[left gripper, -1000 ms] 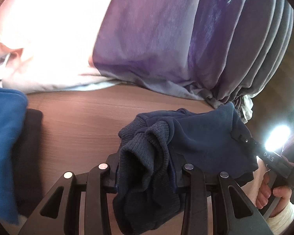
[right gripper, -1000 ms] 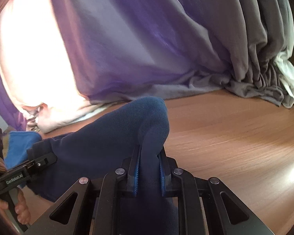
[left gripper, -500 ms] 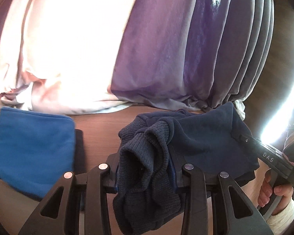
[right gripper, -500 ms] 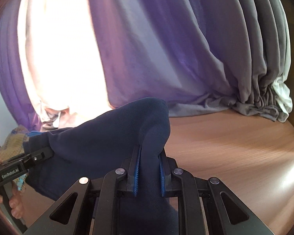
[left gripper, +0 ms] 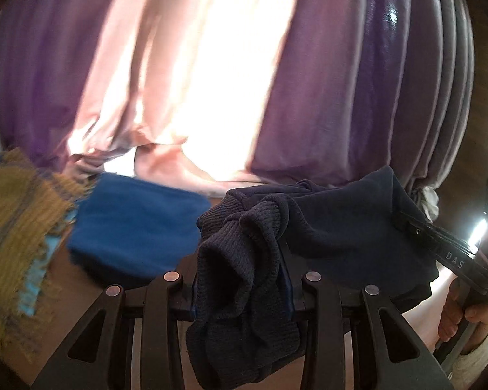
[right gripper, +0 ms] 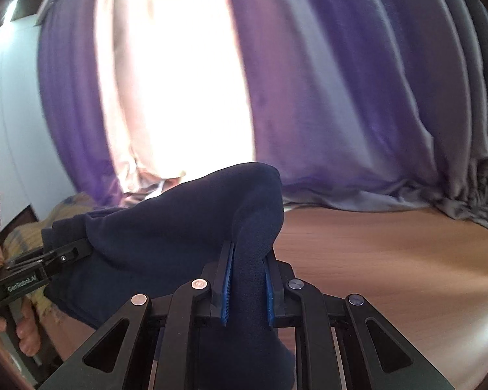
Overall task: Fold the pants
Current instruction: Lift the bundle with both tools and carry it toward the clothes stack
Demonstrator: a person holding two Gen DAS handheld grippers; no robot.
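Hanging between the two tongs, the navy pants are held up off the wooden worktop, stretched in a sagging span from one hand to the other. The left gripper is clamped on a thick bunch of ribbed knit, a cuff or waistband, which bulges out above and below its jaws and droops over the front of the tool. The right gripper is pinched tight on a narrower fold of the same cloth, its blue ridged pads pressing in from both sides, and the fabric rises in a rounded hump just beyond them.

Each tool shows in the other's view: at the right edge of the left camera's picture a hand grips the right tool's handle; at the left edge of the right camera's picture fingers wrap the left one's.

Toward the left end of the worktop lies a folded bright blue garment, and beside it, nearer the left edge, a mustard and blue woven cloth, blurred. Along the far edge purple curtains pool onto the wood, glowing white where light comes through.
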